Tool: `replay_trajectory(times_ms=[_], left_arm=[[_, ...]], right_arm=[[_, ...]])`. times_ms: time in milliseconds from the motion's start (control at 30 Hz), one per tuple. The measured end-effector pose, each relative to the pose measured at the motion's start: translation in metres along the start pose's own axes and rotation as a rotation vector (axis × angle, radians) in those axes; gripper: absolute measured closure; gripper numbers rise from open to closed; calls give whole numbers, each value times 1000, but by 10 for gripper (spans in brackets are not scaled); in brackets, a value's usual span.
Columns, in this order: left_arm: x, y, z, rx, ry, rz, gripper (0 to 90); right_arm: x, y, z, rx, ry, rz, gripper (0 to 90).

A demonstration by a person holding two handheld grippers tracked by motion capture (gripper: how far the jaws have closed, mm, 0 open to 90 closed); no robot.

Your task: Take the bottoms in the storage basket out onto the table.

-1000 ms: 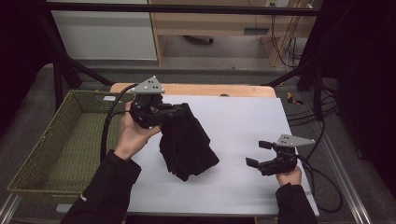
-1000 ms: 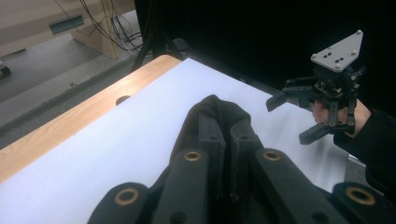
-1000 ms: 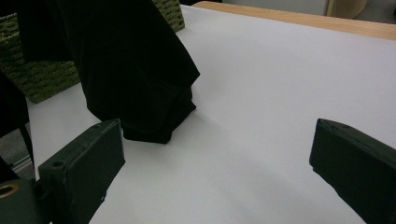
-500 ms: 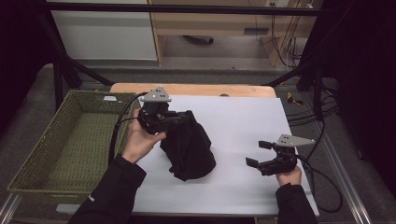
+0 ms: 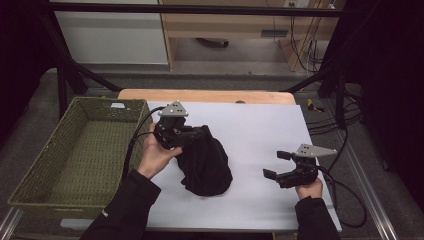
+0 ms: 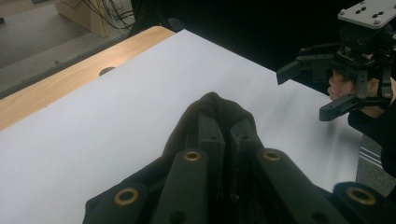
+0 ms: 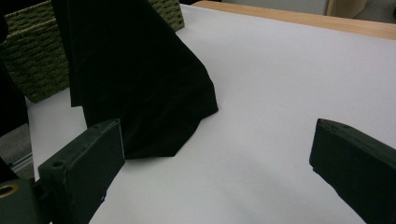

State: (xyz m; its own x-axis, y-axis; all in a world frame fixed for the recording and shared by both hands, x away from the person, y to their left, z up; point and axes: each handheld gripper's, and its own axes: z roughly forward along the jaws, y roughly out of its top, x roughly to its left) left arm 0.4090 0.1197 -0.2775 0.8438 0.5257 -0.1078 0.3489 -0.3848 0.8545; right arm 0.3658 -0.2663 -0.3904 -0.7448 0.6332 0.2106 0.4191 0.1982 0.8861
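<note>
Pinching a fold of black cloth (image 5: 205, 165), the left gripper (image 5: 196, 134) holds its jaws pressed together on the fabric — the left gripper view shows the cloth bunched over the two jaw tips. From that grip the cloth hangs down, its lower end resting on the white table (image 5: 260, 130) near the centre. Off at four o'clock from it, the right gripper (image 5: 274, 165) has its jaws spread wide and empty. A woven basket (image 5: 65, 160) sits at nine o'clock, beside the table.
</note>
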Motion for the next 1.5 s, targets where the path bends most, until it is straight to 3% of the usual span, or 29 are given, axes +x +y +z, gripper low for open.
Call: replay_trajectory(times_ms=[700,1000,1133,1367,1500], left_arm=[[2,-22,31,66,-17,-15,860],[4,-25,36,82,-17,-24,826],[7,-26,34,84,-6,-33,704],[11,-26,28,53,-9,-40,355],[11,-26,24,50,5,-43,214]], right_arm=[[0,0,0,1,-2,1,37],[0,0,0,0,-2,1,37],[0,0,0,1,-2,2,37],[0,0,1,1,-1,4,37],[0,0,1,1,-1,4,37]])
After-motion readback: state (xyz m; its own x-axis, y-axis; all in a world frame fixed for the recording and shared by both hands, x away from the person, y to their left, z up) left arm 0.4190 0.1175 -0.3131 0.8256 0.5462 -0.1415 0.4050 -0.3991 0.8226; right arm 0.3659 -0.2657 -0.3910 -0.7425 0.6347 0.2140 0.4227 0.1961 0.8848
